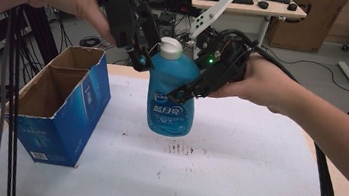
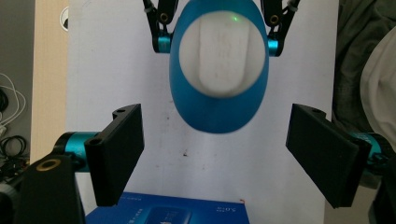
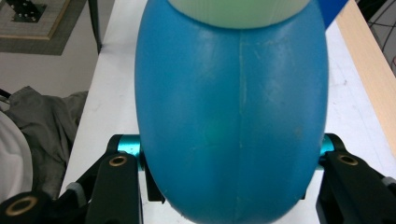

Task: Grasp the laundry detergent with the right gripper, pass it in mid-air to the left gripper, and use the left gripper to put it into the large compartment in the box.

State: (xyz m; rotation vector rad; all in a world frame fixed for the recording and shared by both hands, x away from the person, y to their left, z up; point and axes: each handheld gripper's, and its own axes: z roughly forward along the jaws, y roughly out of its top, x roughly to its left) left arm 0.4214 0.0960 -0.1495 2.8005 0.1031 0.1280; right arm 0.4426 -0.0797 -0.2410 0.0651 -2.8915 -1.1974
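Blue detergent bottle (image 1: 172, 95), upright, white cap (image 1: 171, 48) topmost, clamped at mid-body by right gripper (image 1: 181, 93); left gripper (image 2: 215, 154) directly above cap, jaws spread, empty.

light: even, soft overhead — shadows: faint | glare: white table (image 2: 116, 70) washed out | focus: close bottle (image 3: 231, 116) soft

My tabletop (image 1: 232, 185) wears a white sheet with dark scuffs near its middle; 1 open blue carton (image 1: 60, 109) stands at its left edge.
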